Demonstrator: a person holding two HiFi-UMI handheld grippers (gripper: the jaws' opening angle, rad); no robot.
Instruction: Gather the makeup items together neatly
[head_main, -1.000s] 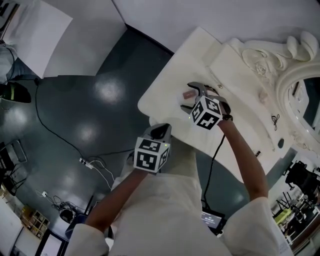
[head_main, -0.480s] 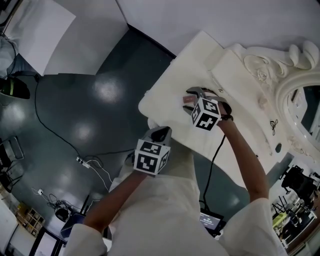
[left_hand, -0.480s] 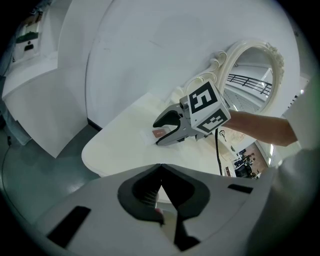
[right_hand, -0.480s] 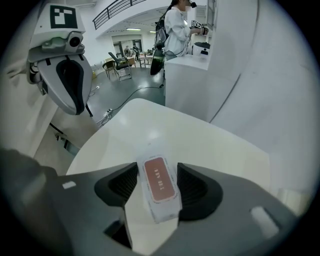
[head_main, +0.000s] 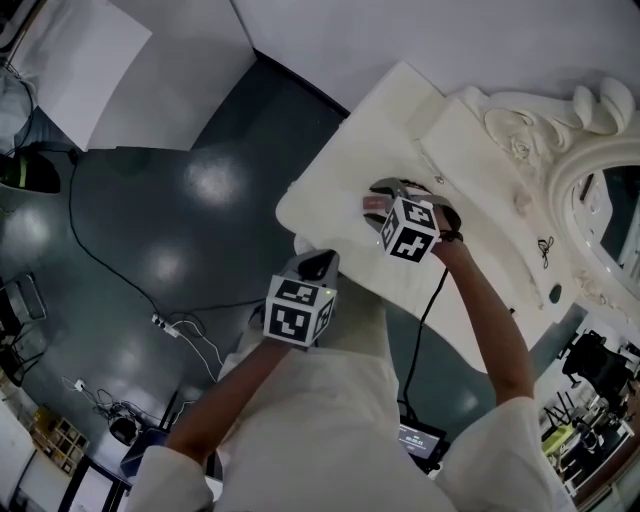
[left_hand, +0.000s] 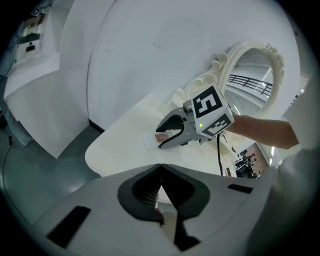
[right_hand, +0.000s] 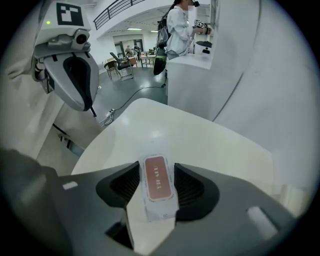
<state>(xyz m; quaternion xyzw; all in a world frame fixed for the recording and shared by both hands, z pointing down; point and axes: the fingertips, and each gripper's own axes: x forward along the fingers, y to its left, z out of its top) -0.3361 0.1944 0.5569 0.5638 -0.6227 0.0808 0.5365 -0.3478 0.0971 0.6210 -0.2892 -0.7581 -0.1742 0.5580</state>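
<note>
right tongs (right_hand: 156, 167) have narrowed, closing around the sachet (right_hand: 159, 189); left tongs (left_hand: 160, 167) pressed together.

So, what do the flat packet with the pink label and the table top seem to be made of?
Packet: probably thin plastic film, slightly glossy; its pale sealed border runs round the pink label.
Table top: smooth matte off-white, maybe painted wood or laminate; no grain shows.
</note>
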